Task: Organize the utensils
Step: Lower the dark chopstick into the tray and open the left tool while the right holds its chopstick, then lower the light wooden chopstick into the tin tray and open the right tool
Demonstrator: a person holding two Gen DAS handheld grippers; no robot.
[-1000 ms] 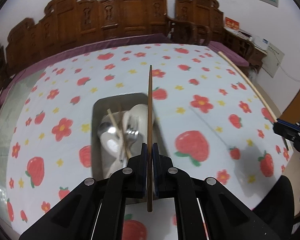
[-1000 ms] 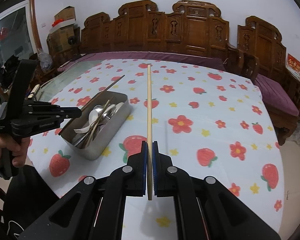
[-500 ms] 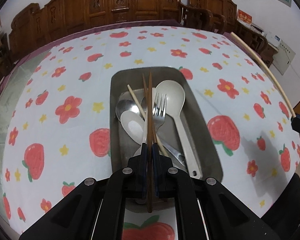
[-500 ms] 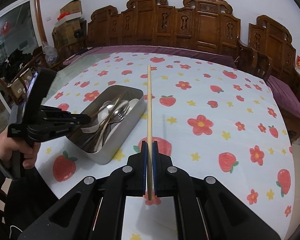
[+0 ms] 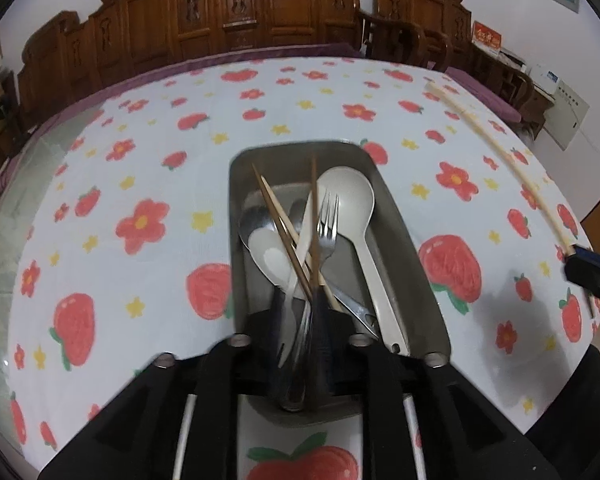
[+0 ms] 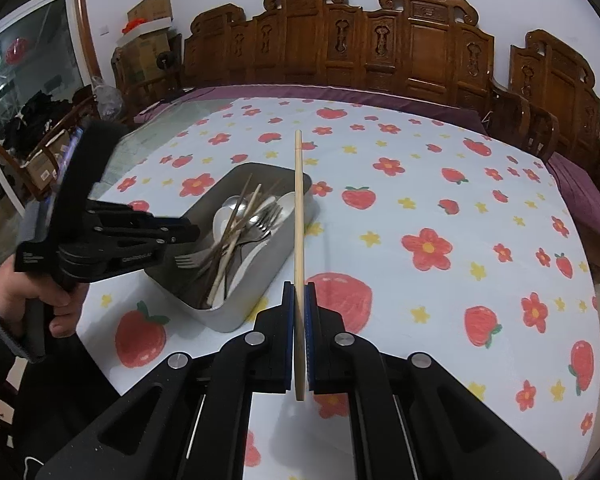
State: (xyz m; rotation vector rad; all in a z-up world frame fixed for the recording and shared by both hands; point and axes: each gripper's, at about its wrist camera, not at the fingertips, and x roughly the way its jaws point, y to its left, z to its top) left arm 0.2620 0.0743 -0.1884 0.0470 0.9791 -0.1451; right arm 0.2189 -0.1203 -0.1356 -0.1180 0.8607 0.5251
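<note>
Left wrist view: left tongs (image 5: 300, 320) are opening over the metal tray (image 5: 416, 248), letting the dark chopstick (image 5: 313, 216) drop among the utensils (keep low). Right tongs (image 6: 299, 320) stay clenched on the pale chopstick (image 6: 298, 216); bring it over next.

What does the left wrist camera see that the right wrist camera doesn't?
Only the left wrist view shows the white switch box on the wall. Only the right wrist view shows the person's hand holding the left hand-held gripper, plus cardboard boxes. Both show the metal tray of utensils and the pale chopstick clamped in the right hand-held gripper.
</note>
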